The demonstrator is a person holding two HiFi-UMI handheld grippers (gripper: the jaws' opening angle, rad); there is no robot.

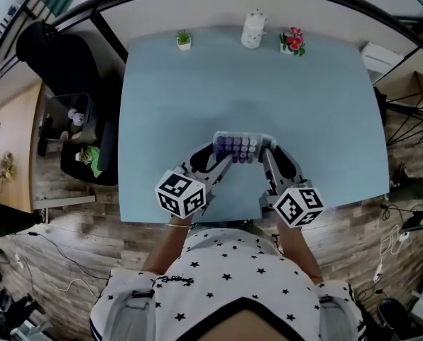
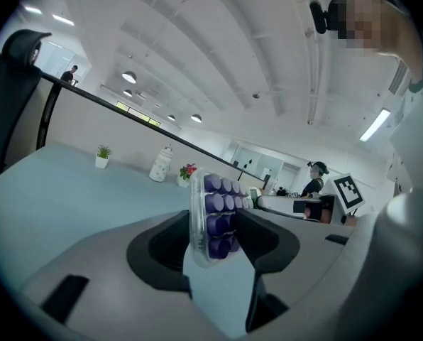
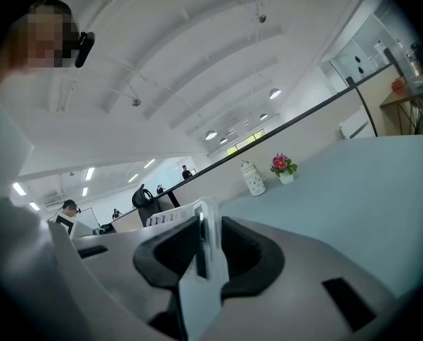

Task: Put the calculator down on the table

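A calculator (image 1: 241, 148) with purple keys and a clear white body is held over the near middle of the pale blue table (image 1: 197, 98). My left gripper (image 1: 217, 163) is shut on its left end, and the right gripper (image 1: 267, 156) is shut on its right end. In the left gripper view the calculator (image 2: 217, 219) shows its keys, pinched between the dark pads of my left gripper (image 2: 213, 241). The right gripper view shows only the calculator's thin edge (image 3: 206, 236), clamped in my right gripper (image 3: 206, 253). Whether it touches the tabletop I cannot tell.
Along the table's far edge stand a small green plant (image 1: 184, 40), a white lantern-like jar (image 1: 253, 30) and a pot of red flowers (image 1: 292, 41). A black chair (image 1: 59, 55) is at the left. The table's near edge (image 1: 218, 220) runs just under my hands.
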